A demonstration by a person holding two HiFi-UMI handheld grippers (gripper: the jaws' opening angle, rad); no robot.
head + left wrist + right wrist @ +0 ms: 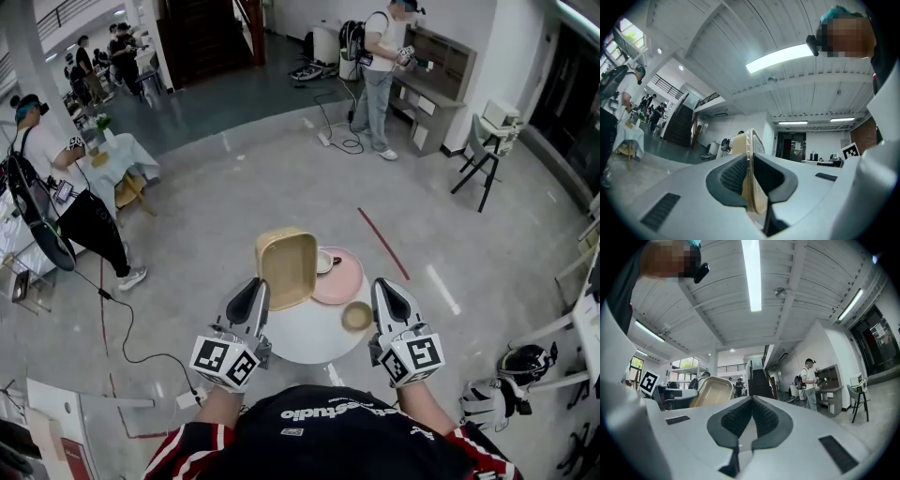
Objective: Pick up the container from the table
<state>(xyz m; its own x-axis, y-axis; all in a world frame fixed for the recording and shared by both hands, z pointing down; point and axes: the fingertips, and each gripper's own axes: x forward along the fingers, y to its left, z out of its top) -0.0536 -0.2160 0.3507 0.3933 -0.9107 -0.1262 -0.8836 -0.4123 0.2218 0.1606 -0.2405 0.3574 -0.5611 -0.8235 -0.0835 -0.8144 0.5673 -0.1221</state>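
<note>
Container [287,267] held above the table [307,339]
Its rim is clamped by the left gripper [253,292]; the right gripper [389,292] is closed, empty.

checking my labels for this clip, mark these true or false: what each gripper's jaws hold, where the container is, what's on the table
1. The left gripper has its jaws clamped on the rim of the beige container. True.
2. The container lies flat on the table. False: it is held up, tilted, above the round white table.
3. The right gripper holds the small round bowl. False: its jaws are together with nothing between them; the bowl sits on the table.
4. A pink plate is on the table. True.
</note>
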